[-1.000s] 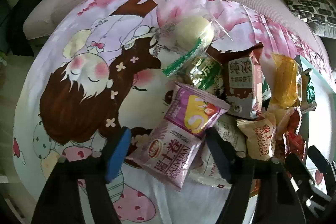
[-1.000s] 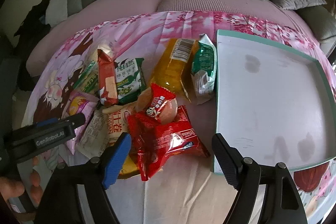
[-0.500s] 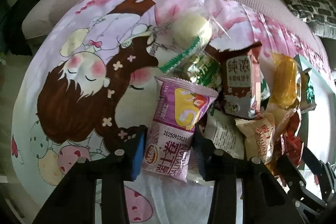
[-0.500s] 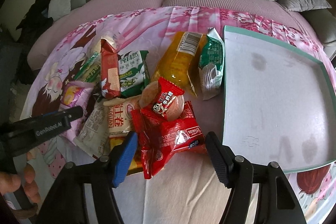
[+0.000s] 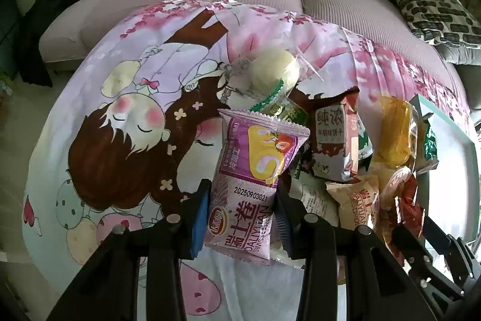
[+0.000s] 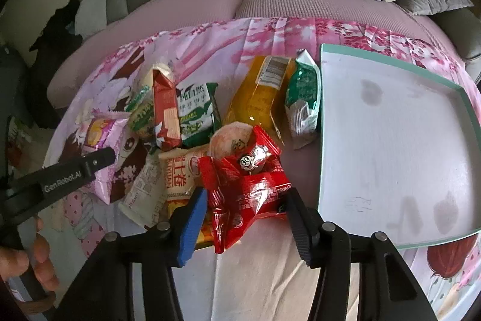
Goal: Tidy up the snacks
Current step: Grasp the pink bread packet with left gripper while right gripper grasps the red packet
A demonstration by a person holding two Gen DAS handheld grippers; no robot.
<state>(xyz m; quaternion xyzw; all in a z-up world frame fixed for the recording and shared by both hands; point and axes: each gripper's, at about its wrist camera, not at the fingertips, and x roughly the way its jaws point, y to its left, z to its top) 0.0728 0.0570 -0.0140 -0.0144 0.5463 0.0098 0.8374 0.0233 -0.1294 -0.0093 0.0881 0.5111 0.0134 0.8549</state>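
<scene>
The left gripper (image 5: 240, 215) is pinching the purple Swiss-roll packet (image 5: 252, 170) by its lower half, fingers closed flat against both sides, probably so the packet comes away from the heap without dragging its neighbours. The right gripper (image 6: 245, 215) is straddling the big red packet (image 6: 246, 194), fingers partly open and touching or nearly touching its edges; whether it is gripping yet I cannot tell. The teal-rimmed tray (image 6: 324, 140) is lying at three o'clock of the heap, holding nothing, likely the destination. The right view is showing roughly eleven snacks: two red, two tan or white roll packets, three greenish, and one each of purple, orange, brick-red and pale bun; overlaps are making this uncertain
</scene>
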